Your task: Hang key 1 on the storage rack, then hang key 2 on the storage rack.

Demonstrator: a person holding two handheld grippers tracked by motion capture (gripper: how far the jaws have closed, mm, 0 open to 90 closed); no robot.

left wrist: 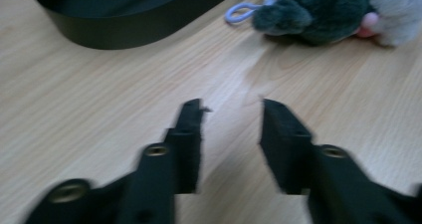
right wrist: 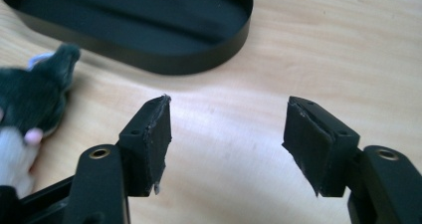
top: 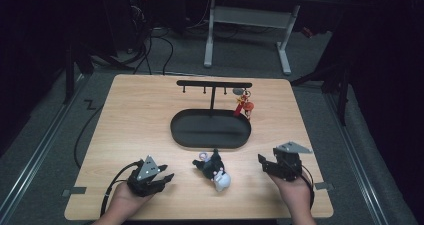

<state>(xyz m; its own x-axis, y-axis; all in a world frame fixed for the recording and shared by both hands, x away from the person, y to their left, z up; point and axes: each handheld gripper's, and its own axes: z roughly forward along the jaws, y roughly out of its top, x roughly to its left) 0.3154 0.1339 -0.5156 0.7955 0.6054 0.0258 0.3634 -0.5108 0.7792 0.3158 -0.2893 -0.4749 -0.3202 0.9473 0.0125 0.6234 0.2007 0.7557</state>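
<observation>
While apart, both tongs point(top: 161, 177) point(top: 272, 161) hold nothing

A light wooden table point(top: 135, 115) stands on grey carpet. At its middle lies a black oval metal tray point(top: 184, 136) with a low rim. From the tray's far side rises a thin black T-shaped stand point(top: 213, 85) with small hooks under its crossbar. At the right end of that bar hangs a red and orange keychain charm point(top: 244, 106), with what looks like a grey disc above it, though the view is too small to be sure. Far beyond the table stands a white-legged desk point(top: 284, 40), and dark cables point(top: 150, 45) trail over the floor at the far left.
</observation>
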